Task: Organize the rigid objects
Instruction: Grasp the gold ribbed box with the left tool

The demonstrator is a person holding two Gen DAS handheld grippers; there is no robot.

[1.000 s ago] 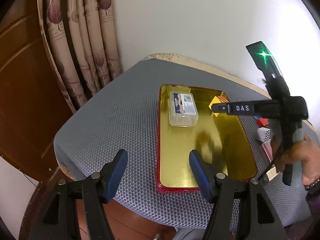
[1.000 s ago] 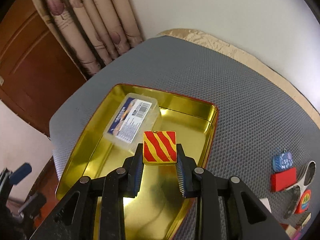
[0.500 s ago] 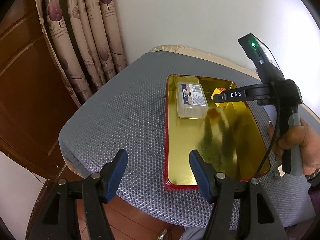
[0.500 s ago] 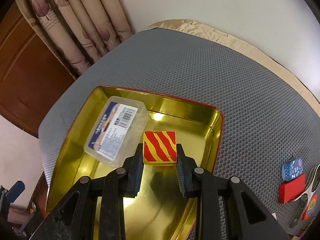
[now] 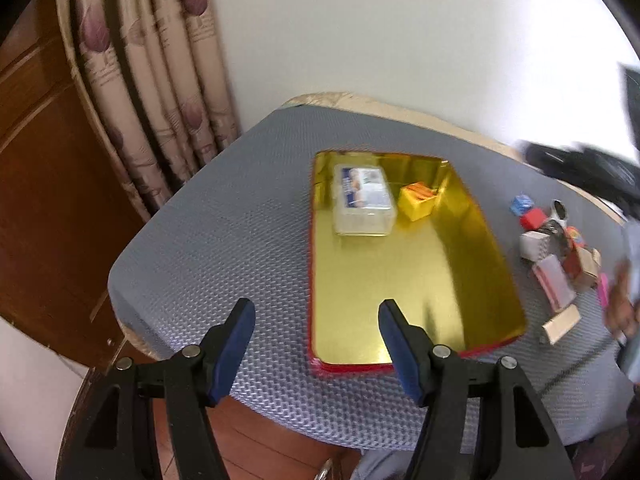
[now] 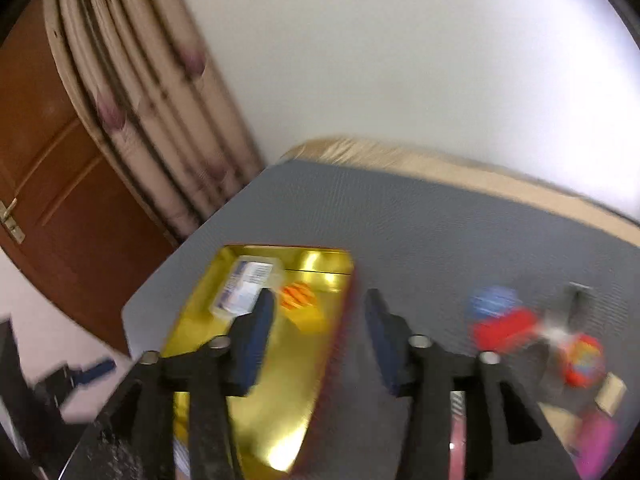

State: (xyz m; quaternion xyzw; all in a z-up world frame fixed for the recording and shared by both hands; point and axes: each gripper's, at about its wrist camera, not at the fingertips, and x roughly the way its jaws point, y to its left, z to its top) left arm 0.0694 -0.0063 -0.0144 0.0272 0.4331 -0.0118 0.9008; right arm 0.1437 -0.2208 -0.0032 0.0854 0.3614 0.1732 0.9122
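Note:
A gold tray with a red rim [image 5: 436, 280] lies on the grey mat. In its far end lie a clear plastic box with a label [image 5: 362, 200] and a yellow block with red stripes [image 5: 418, 200]. My left gripper [image 5: 316, 340] is open and empty over the tray's near left corner. My right gripper [image 6: 318, 332] is open and empty, raised over the tray's right rim [image 6: 340, 344]; the view is blurred. The striped block [image 6: 298, 296] and the box [image 6: 246, 290] show beyond it.
A cluster of small objects lies on the mat right of the tray: a blue piece [image 5: 522, 204], a red block [image 5: 534, 218], a white block [image 5: 534, 246], wooden blocks [image 5: 562, 322]. Curtains [image 5: 160, 92] and a wooden door [image 5: 36, 160] stand left. The table edge is near.
My right gripper has let go of the striped block, which now lies in the tray beside the plastic box. The gripper has opened and pulled back to the right, fast.

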